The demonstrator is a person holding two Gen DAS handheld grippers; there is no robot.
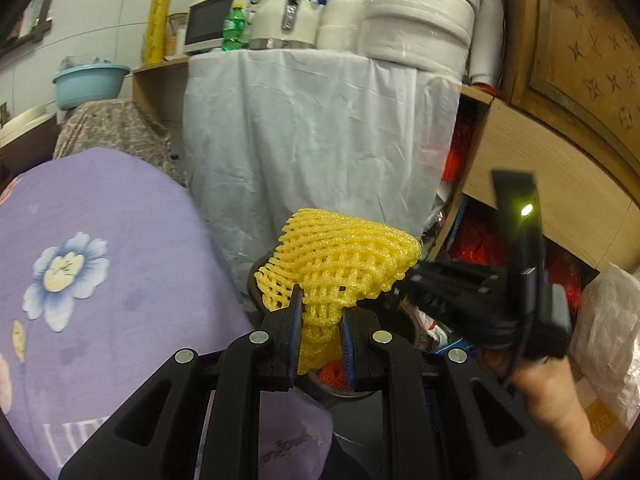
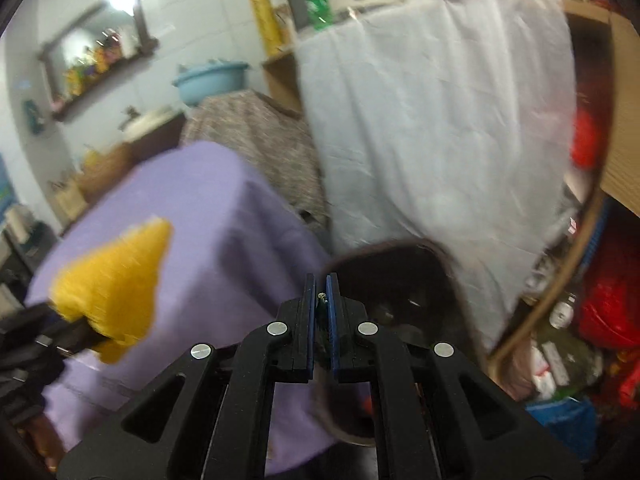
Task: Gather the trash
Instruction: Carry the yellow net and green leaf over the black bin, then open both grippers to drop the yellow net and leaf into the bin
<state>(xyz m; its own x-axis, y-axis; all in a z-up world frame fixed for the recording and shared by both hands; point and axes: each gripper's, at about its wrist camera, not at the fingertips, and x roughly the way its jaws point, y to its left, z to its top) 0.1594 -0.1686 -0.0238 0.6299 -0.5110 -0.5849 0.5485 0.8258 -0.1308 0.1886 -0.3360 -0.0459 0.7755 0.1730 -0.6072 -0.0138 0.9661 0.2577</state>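
Observation:
A yellow foam fruit net (image 1: 344,256) sticks up from my left gripper (image 1: 320,300), which is shut on its lower end. Right under it stands a dark round trash bin (image 1: 324,394) with a red net inside. A hand holds my right gripper (image 1: 408,280) just right of the net. In the right wrist view my right gripper (image 2: 321,280) hovers over the bin's (image 2: 384,246) near rim. Its jaws stand nearly together on a thin dark scrap (image 2: 322,301) with a pale tip. The yellow net (image 2: 112,280) is blurred at the left, in the left gripper (image 2: 86,322).
A table under a purple flowered cloth (image 1: 100,240) lies left of the bin. A white draped cloth (image 1: 320,140) hangs behind it, with appliances and bottles on top. A wooden shelf (image 1: 520,160) with red bags stands on the right. A blue basin (image 1: 90,82) sits far left.

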